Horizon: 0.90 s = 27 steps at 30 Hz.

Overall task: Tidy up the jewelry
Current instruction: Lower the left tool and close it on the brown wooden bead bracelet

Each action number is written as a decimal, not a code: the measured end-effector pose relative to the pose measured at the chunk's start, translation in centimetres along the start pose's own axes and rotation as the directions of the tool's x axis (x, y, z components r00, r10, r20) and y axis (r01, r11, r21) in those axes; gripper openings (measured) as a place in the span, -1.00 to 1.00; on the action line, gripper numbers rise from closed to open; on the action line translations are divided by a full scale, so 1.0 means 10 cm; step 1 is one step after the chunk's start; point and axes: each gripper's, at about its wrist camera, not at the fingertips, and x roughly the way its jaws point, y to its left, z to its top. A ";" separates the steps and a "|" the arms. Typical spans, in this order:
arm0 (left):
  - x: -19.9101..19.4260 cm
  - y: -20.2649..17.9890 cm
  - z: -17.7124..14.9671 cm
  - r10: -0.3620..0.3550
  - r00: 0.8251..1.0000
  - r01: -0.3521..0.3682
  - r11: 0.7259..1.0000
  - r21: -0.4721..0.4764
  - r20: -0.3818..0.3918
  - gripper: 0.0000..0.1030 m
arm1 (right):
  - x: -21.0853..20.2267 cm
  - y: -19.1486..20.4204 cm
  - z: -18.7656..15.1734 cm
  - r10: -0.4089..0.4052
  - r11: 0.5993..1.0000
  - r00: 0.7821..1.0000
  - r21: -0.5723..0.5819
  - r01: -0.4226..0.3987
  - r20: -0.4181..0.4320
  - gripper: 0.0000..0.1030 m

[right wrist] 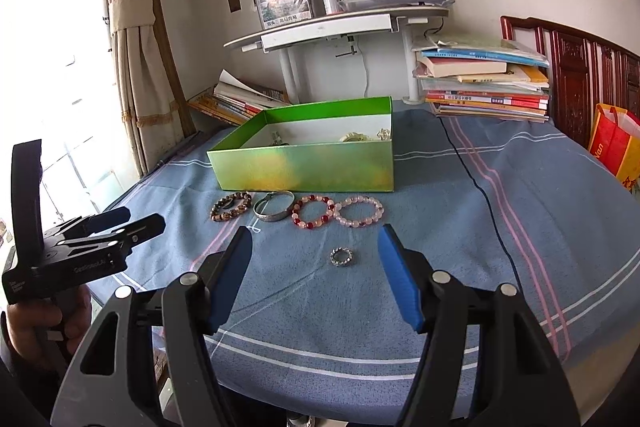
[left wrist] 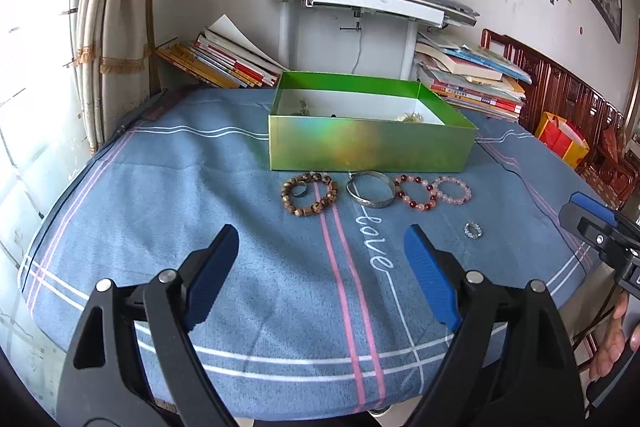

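Two sets of blue-padded tongs hovered over a blue plaid cloth (right wrist: pixel 520 187), both spread wide and gripping nothing. Seen through its own camera, the right gripper (right wrist: pixel 316 243) was lined up on a small sparkling ring (right wrist: pixel 341 256), which lay on the cloth just ahead of its parted pads and apart from the other pieces, probably the next item to be lifted. The left gripper (left wrist: pixel 322 241) hung over bare cloth, near the stitched word "love" (left wrist: pixel 374 241), apparently waiting its turn.

Further out, four bracelets sat in a row against the near wall of a green box (right wrist: pixel 304 167): a brown wooden-bead bracelet (right wrist: pixel 231 206) with a dark ring (left wrist: pixel 299 191) inside its loop, a silver bangle (right wrist: pixel 273 211), a red-and-pink beaded bracelet (right wrist: pixel 314 212) and a pale pink beaded bracelet (right wrist: pixel 359 211). Several pieces already lay in the open box, though its near wall hid most of them. Laid out that way, each piece had only a short trip over the wall.
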 end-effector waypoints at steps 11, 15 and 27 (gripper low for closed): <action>0.46 0.02 0.20 0.000 0.999 0.001 1.000 0.019 -0.052 0.39 | 0.22 -0.07 -0.02 0.003 1.000 0.999 0.005 -0.003 -0.053 0.27; 0.68 0.02 0.26 -0.016 0.996 0.018 1.000 0.016 -0.093 0.12 | 0.33 -0.10 -0.04 0.006 1.000 0.997 0.005 -0.006 -0.079 0.27; 1.33 -0.02 0.30 -0.002 0.971 0.023 0.996 0.088 -0.238 -0.12 | 0.69 -0.24 -0.05 0.006 1.000 0.990 0.022 -0.003 -0.143 0.27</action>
